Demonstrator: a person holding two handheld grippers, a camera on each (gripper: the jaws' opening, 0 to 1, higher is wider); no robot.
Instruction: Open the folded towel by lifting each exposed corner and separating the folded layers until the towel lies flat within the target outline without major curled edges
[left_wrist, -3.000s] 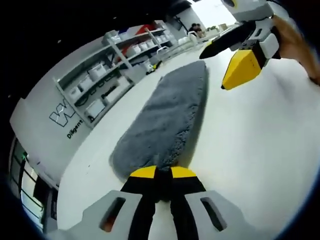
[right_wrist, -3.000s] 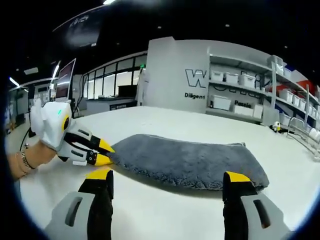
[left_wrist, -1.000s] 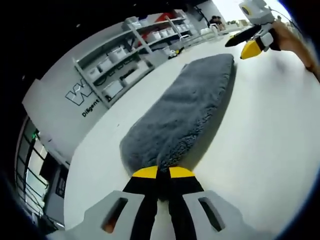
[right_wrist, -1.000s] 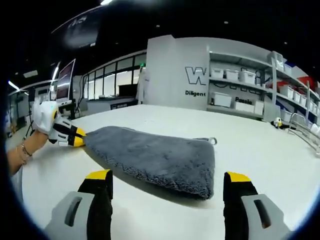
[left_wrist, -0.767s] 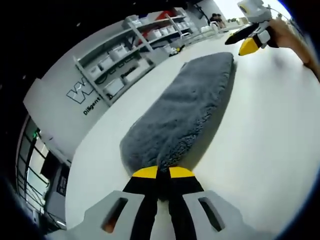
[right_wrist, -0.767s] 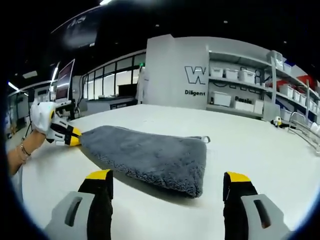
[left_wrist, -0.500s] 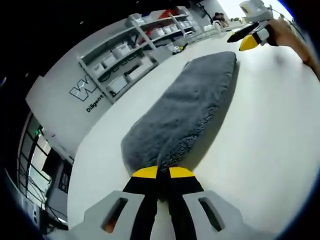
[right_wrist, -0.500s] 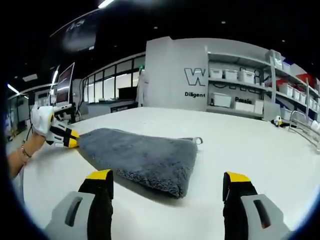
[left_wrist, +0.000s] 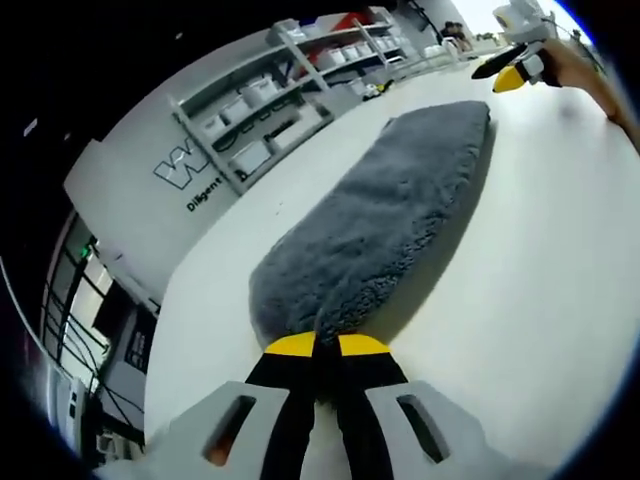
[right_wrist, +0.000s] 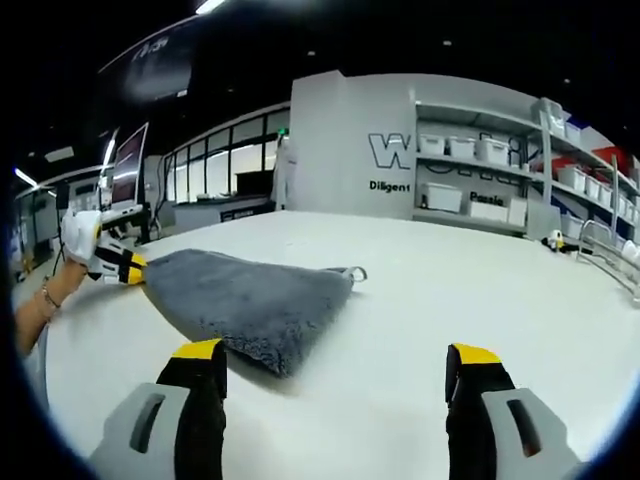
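Observation:
A grey fluffy towel (left_wrist: 375, 225) lies folded on the white table (left_wrist: 520, 300) and stretches away from my left gripper (left_wrist: 326, 347), which is shut on its near corner. In the right gripper view the towel (right_wrist: 240, 300) lies at the left, a small hanging loop (right_wrist: 356, 271) at its far corner. The left gripper (right_wrist: 128, 268) grips the towel's left end there. My right gripper (right_wrist: 335, 358) stands open over bare table, apart from the towel. The right gripper (left_wrist: 515, 70) also appears small in the left gripper view, beyond the towel's far end.
Grey shelving (right_wrist: 500, 185) with white bins stands behind the table beside a wall with lettering (right_wrist: 395, 155). Glass partitions (right_wrist: 215, 170) are at the left. A person's hand (right_wrist: 45, 295) holds the left gripper. Small objects (right_wrist: 553, 247) sit at the table's far right.
The left gripper has dragged the towel by its corner, away from the right gripper. The right gripper has stayed open and now looks much smaller in the left gripper view.

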